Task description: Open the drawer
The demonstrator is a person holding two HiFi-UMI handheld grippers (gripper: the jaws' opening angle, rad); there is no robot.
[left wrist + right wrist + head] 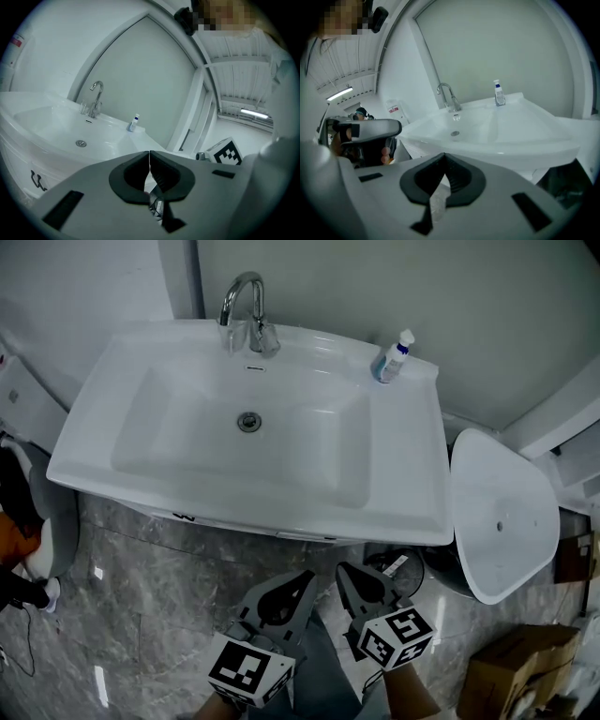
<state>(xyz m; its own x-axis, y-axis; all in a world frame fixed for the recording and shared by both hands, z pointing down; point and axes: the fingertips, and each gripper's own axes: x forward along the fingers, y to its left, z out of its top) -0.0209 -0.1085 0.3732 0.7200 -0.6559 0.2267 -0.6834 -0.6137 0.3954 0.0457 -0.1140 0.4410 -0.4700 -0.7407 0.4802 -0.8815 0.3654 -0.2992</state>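
Both tools are seen lowest in the head view, side by side above the marble floor (141, 615). The left tool (302, 582) and the right tool (347, 576) are each closed tip to tip, with nothing held between the jaws.

The drawer (23, 173) is taken to be the white front under the sink (403, 512). It is largely hidden by the rim from above and appears shut. Neither tool is touching it, so the task is judged not yet begun — reaching, gripping and pulling are all left.

Counted: two tools, one sink, one faucet (246, 315), one drain (248, 421), one bottle (394, 357) and one cardboard box (516, 667).
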